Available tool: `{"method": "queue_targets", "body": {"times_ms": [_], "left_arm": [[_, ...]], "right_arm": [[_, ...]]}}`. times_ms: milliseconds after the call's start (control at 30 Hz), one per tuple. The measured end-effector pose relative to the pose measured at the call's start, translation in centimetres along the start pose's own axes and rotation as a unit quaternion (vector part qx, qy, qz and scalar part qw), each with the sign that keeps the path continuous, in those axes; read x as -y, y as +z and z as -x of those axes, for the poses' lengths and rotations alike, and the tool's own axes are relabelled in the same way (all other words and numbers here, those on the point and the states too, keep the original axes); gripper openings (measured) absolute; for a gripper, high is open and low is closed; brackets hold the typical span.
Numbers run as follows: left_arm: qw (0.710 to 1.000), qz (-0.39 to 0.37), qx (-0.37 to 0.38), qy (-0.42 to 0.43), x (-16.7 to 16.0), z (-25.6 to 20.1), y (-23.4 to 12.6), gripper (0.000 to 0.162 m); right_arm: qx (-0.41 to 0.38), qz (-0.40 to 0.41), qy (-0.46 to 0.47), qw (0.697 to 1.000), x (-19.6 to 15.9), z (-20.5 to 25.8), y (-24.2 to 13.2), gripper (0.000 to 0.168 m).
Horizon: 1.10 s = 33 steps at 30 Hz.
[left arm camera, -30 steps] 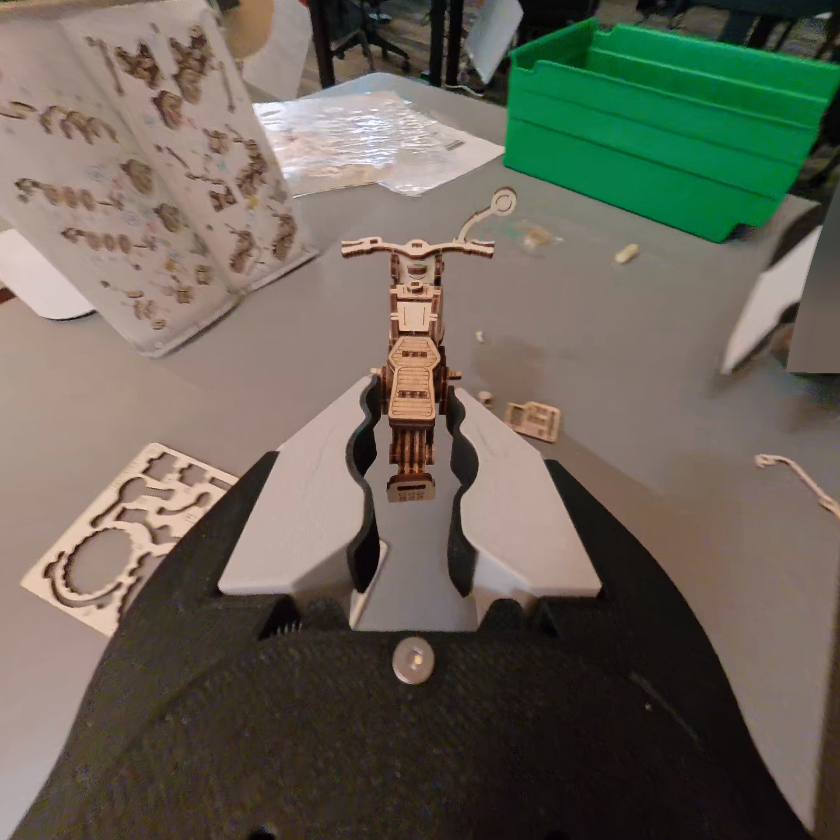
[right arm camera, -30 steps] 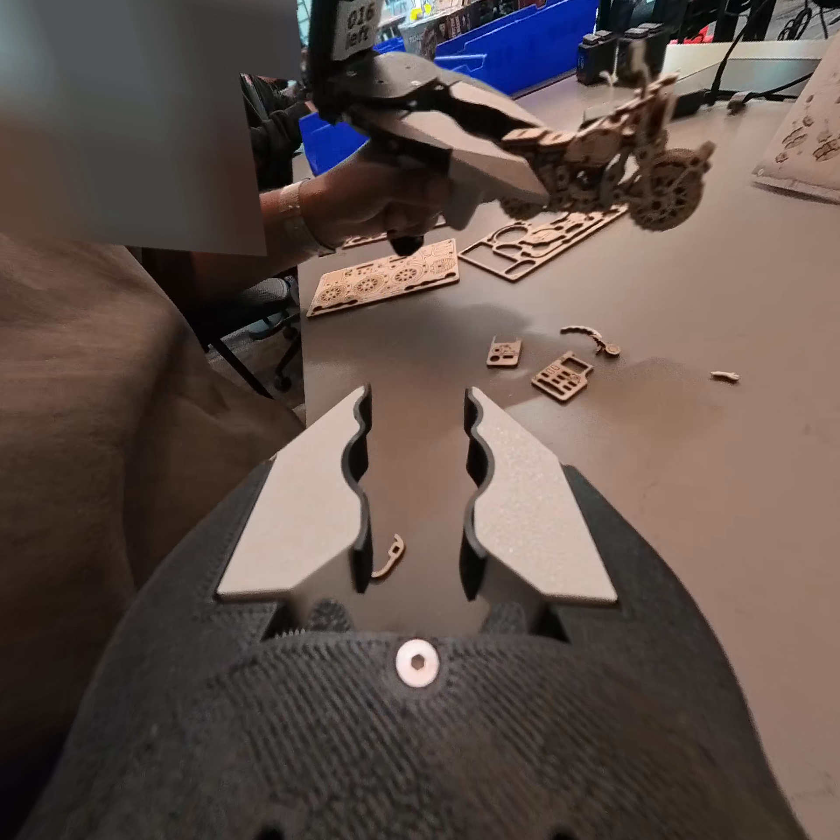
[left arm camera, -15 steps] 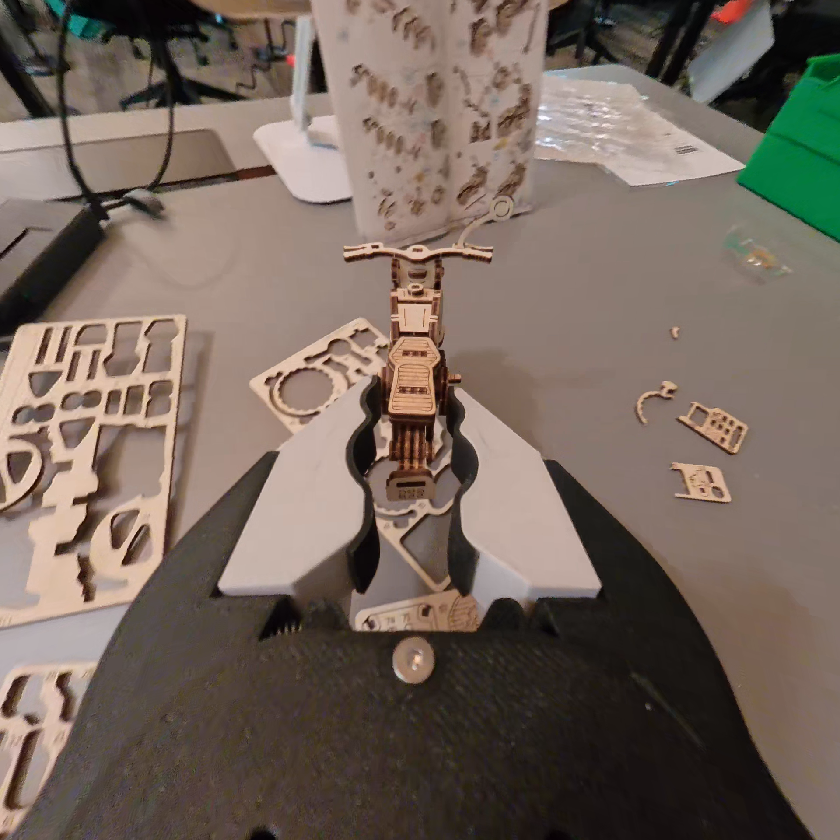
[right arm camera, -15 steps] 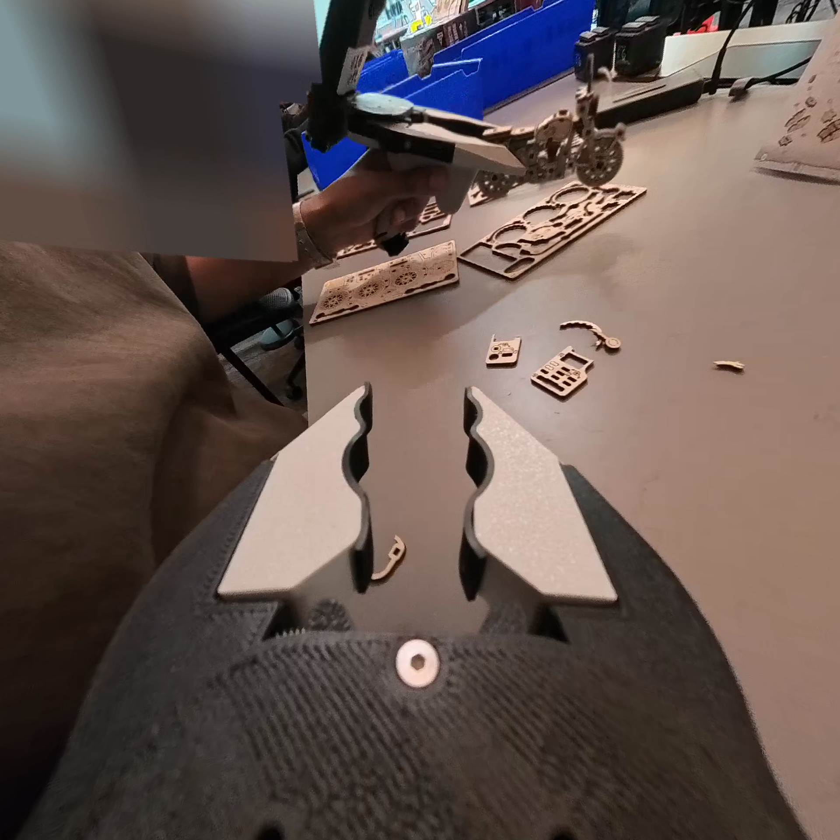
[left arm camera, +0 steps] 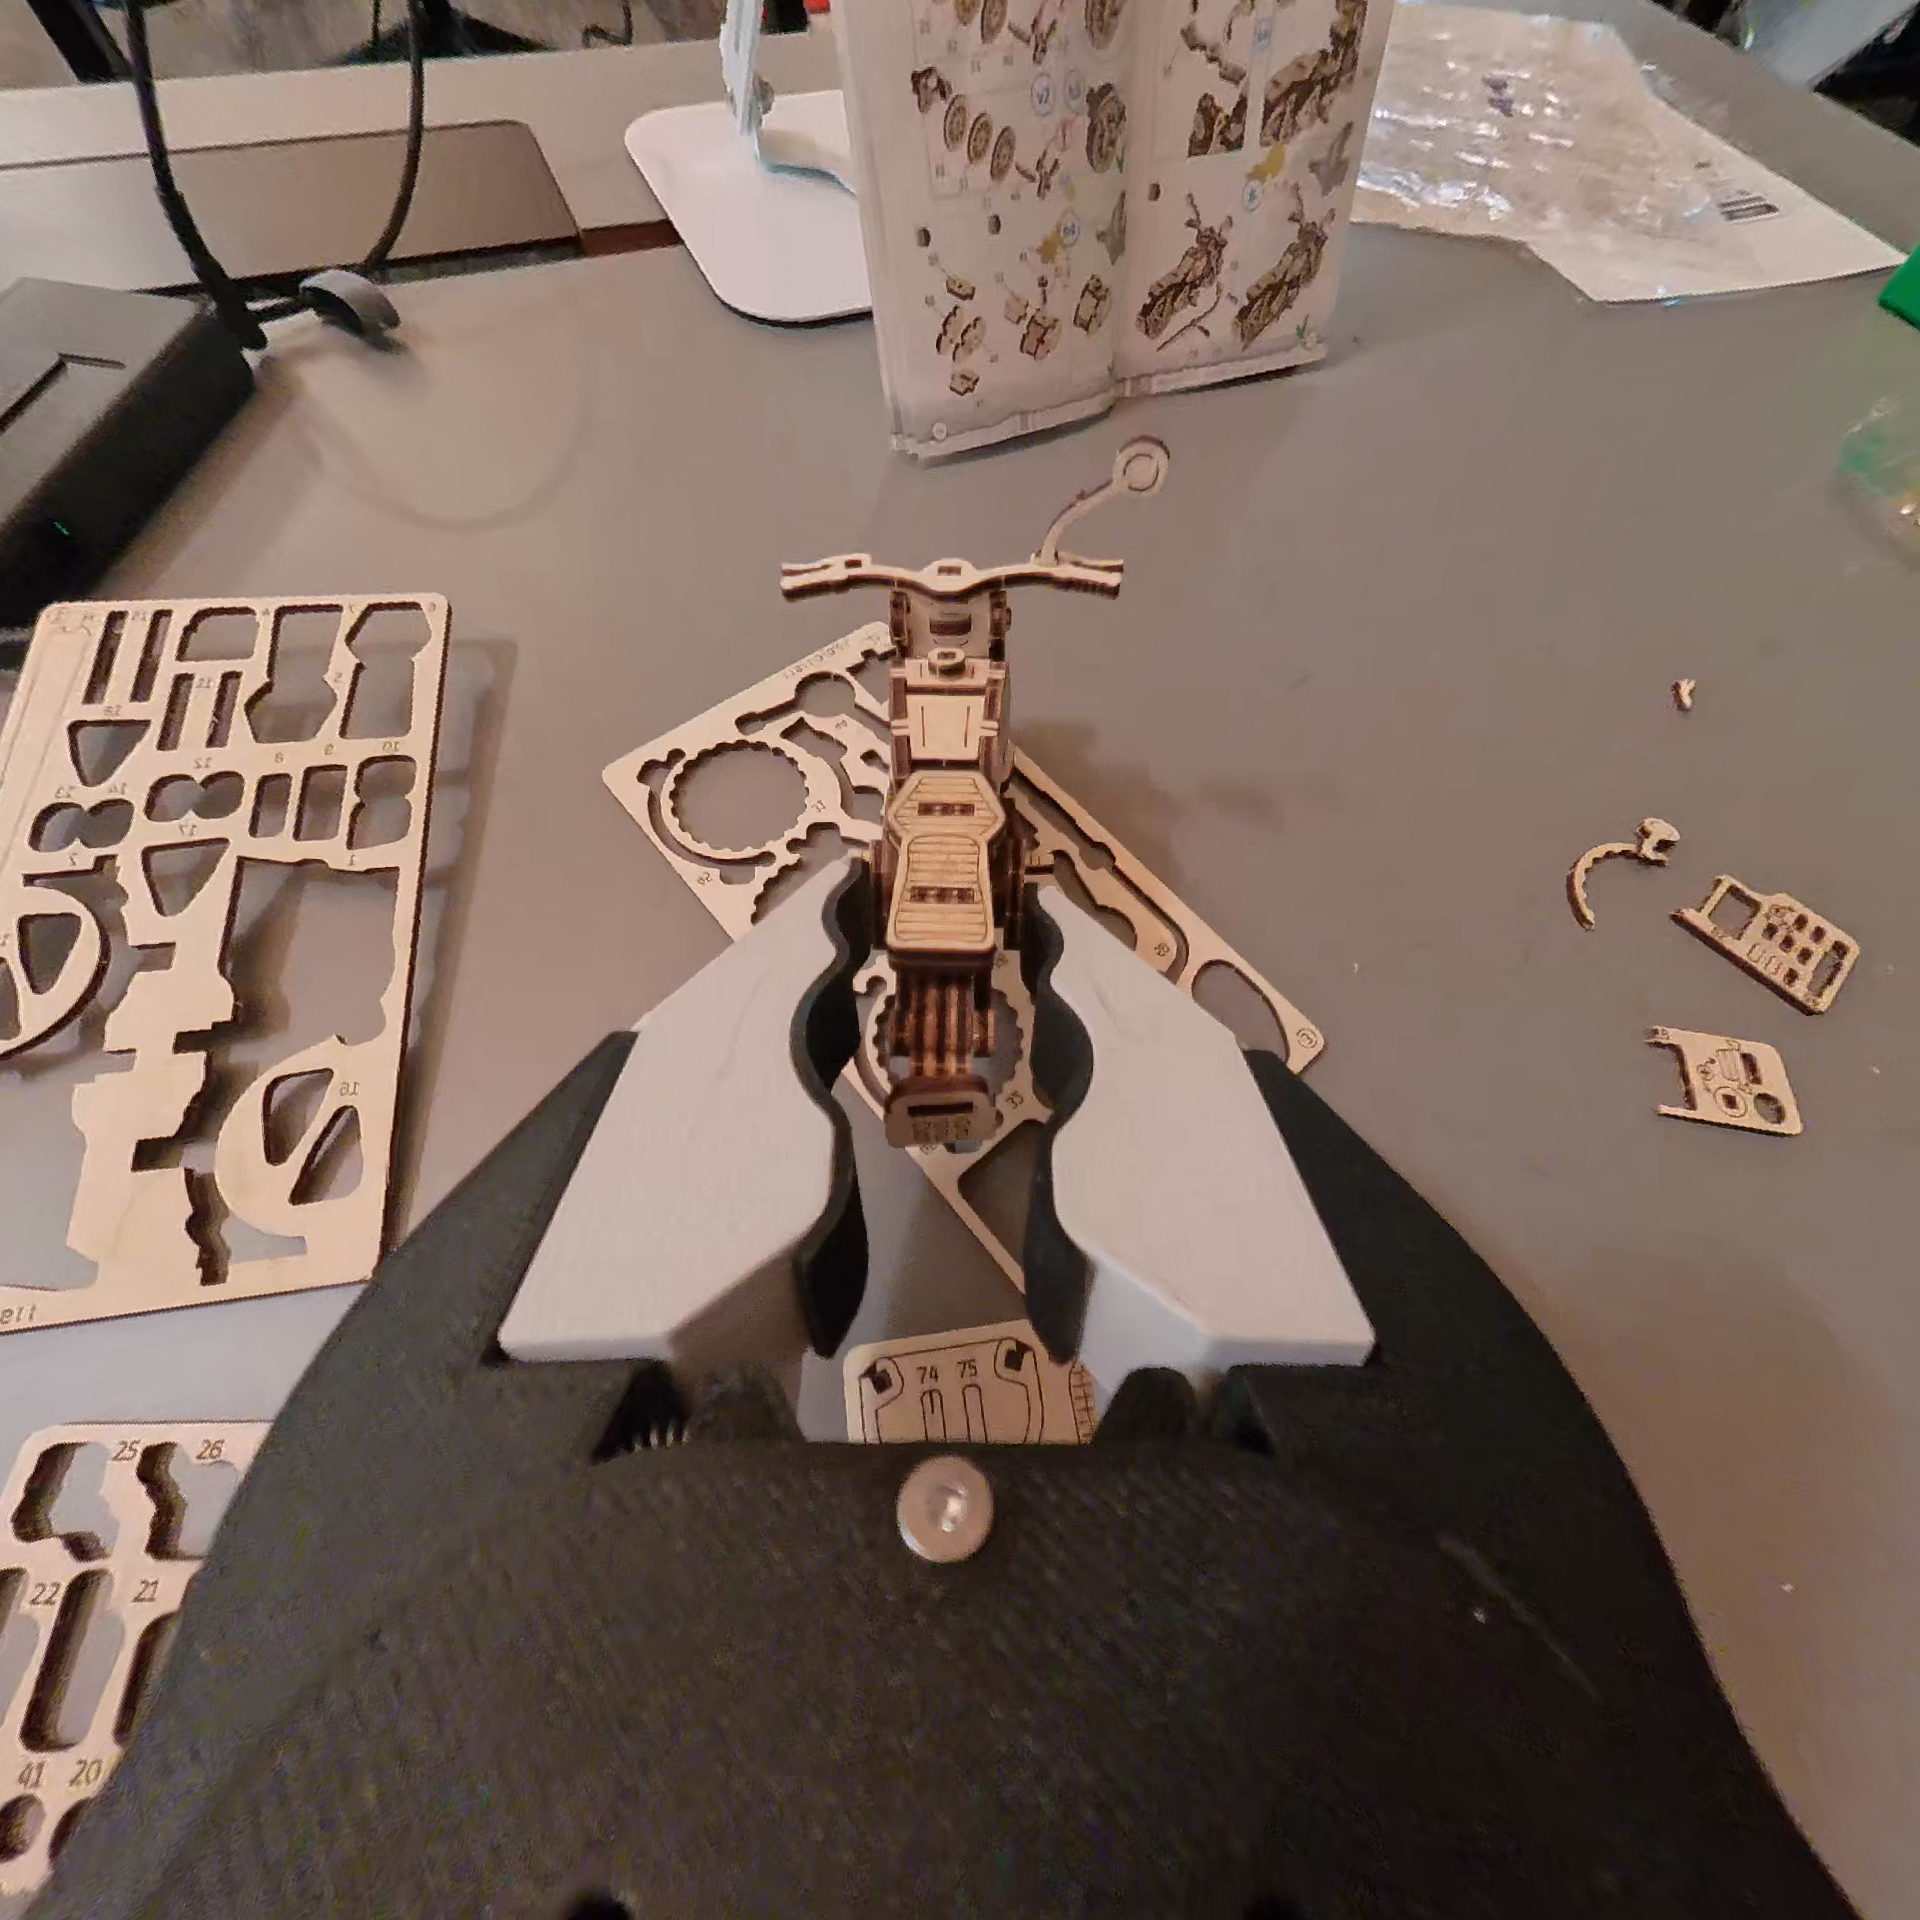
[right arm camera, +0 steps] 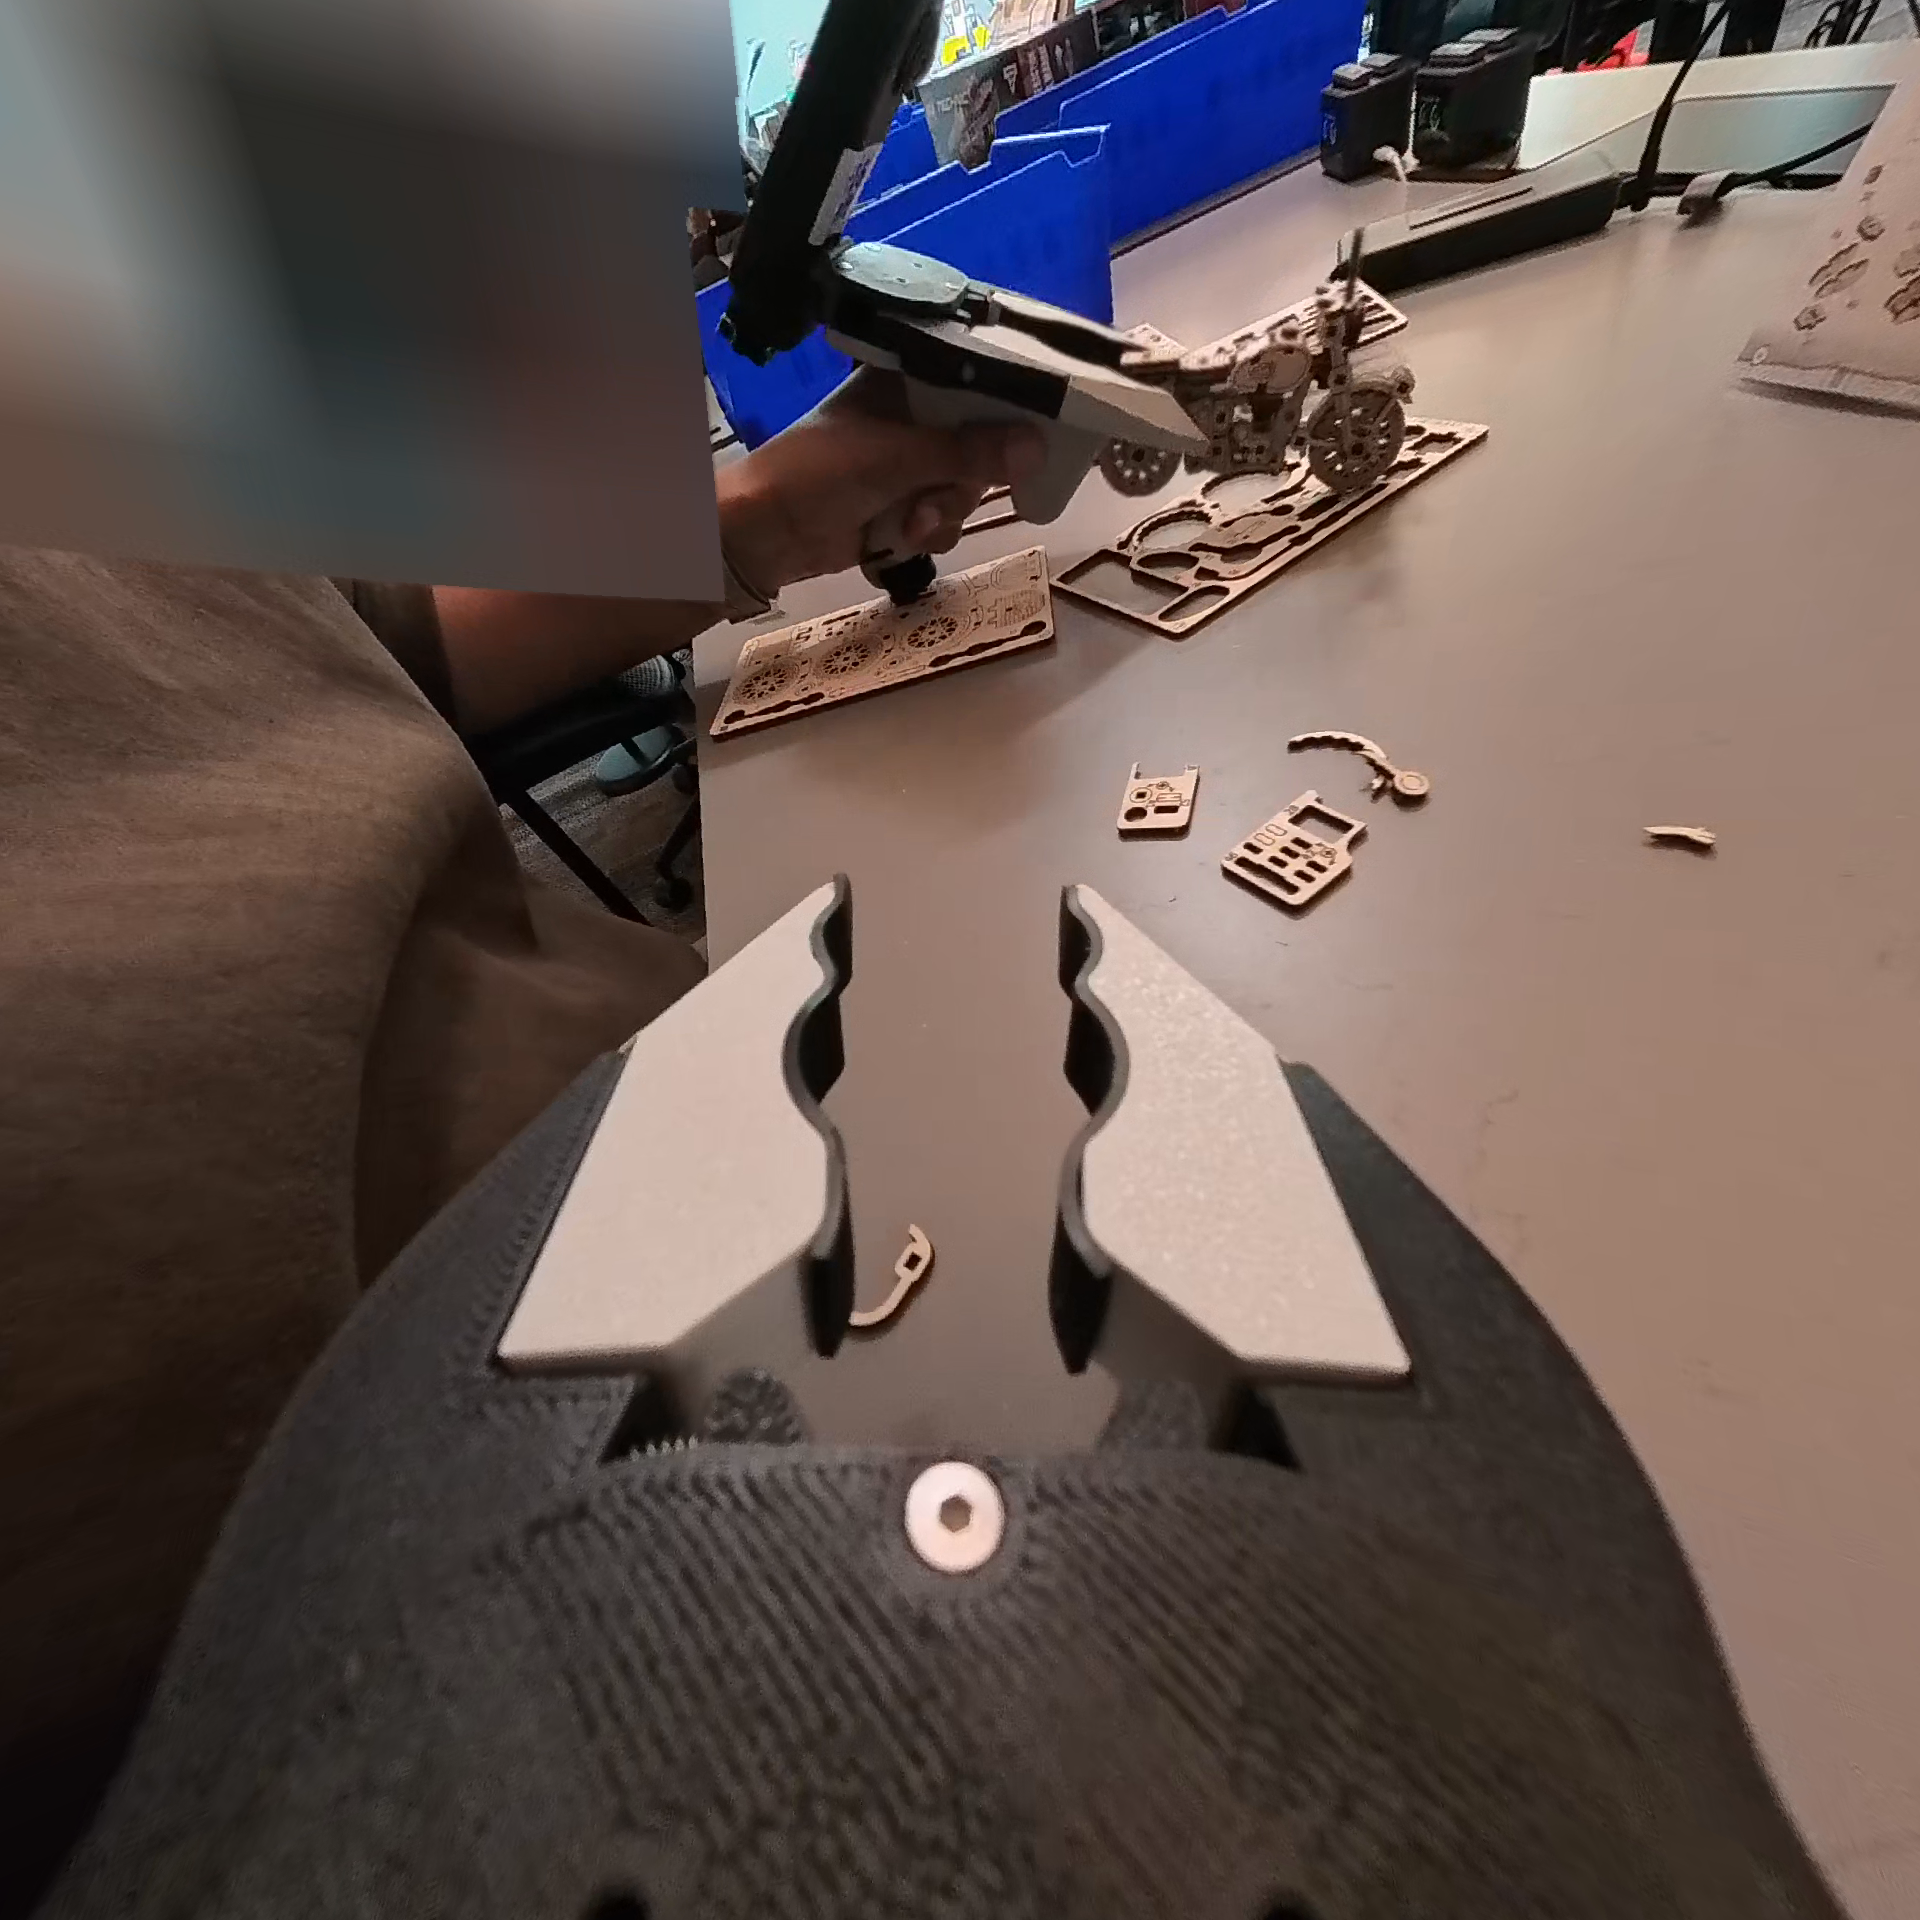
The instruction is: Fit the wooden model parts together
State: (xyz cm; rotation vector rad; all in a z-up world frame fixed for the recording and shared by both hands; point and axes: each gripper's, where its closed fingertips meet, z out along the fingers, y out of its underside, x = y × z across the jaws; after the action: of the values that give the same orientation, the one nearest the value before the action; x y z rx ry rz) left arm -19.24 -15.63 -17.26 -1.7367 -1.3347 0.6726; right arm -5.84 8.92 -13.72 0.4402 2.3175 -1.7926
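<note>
My left gripper is shut on the rear of a wooden motorcycle model, seen from behind with its handlebar and one mirror up front. In the right wrist view the left gripper holds the model low over a punched-out wooden sheet. My right gripper is open and empty above the grey table. A small hook-shaped wooden piece lies between its fingers. Loose parts lie ahead: a curved mirror piece and two flat panels.
Punched wooden sheets lie left of and under the model. An instruction booklet stands at the back, beside a white stand and a clear bag. A dark device with cable sits far left. A person's sleeve fills the left. Left tips to right tips: about 30 cm.
My left gripper has swung left with the model and lowered it over the wooden sheets; the green bin has left its view. My right gripper has stayed still and open.
</note>
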Motion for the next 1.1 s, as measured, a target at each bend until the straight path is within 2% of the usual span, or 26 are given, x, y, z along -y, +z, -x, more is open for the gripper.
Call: {"method": "queue_targets", "body": {"times_ms": [400,733,1100], "left_arm": [[0.999,0.043,0.006,0.015,-1.3,-0.3,0.6,0.028],[0.999,0.047,0.003,0.019,-1.4,-0.5,0.7,0.032],[0.998,0.046,-0.033,-0.035,-1.1,-0.7,0.6,0.024]], "right_arm": [[0.002,0.001,0.000,1.000,-0.1,0.1,0.0,0.039],[0.003,0.001,0.000,1.000,-0.1,0.2,0.1,0.039],[0.003,0.001,0.001,1.000,-0.1,0.1,0.1,0.039]]}}
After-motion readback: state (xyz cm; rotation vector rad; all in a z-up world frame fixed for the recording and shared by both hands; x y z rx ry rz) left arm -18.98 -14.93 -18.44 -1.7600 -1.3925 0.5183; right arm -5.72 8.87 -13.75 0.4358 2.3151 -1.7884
